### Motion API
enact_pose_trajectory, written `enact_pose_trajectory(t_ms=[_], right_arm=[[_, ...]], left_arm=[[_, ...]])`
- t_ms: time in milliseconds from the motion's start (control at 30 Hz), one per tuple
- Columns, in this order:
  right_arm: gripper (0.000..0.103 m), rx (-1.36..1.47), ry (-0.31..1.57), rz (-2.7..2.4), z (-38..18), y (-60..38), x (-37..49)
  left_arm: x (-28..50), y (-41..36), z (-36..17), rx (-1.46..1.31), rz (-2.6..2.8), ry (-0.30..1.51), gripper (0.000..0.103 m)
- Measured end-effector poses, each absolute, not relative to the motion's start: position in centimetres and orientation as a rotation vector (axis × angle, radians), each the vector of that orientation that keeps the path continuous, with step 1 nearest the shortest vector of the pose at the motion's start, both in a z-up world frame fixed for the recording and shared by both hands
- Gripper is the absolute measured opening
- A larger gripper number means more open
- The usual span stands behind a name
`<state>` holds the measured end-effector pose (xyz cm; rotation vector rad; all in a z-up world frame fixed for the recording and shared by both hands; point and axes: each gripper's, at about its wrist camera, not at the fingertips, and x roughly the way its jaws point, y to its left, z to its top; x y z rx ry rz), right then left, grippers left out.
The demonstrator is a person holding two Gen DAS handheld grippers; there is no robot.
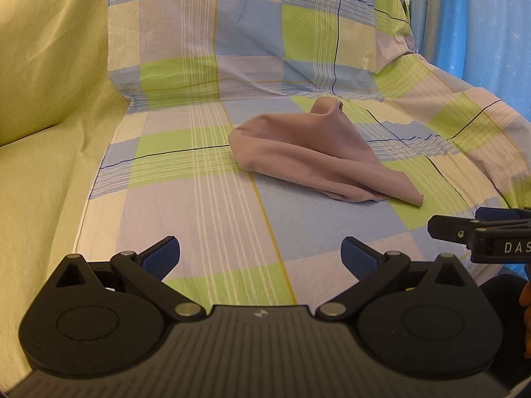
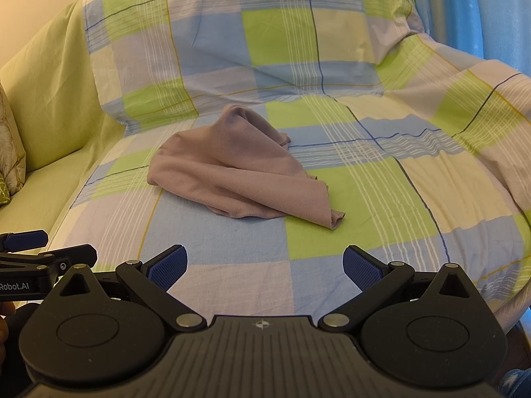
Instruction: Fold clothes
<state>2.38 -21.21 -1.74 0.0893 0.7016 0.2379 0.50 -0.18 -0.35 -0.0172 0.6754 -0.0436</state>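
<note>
A mauve soft-knit garment [image 2: 239, 165] lies bunched in a loose heap on the checked blue, green and lilac bedsheet [image 2: 232, 285], not flat and not squared. Its long axis runs from a raised hump at far left to a tapering corner [image 2: 337, 220] at near right. It sits ahead of both tools, apart from each. The right gripper [image 2: 265, 267] appears nearer that corner. The left gripper [image 1: 260, 253] is spread wide and holds nothing; the right likewise.

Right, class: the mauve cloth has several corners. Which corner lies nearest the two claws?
The pointed corner of the cloth at its near right end, lying flat on a green square of the checked sheet. The other end humps up far back.
</note>
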Motion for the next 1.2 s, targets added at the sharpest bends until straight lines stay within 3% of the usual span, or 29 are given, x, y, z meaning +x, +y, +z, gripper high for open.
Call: enact_pose_trajectory(t_ms=[1200], right_arm=[[0.103,0.003,0.744,0.172,-2.2,-20.0,2.9]], left_arm=[[0.6,-0.7,-0.5,0.019,-0.042,0.689,0.102]])
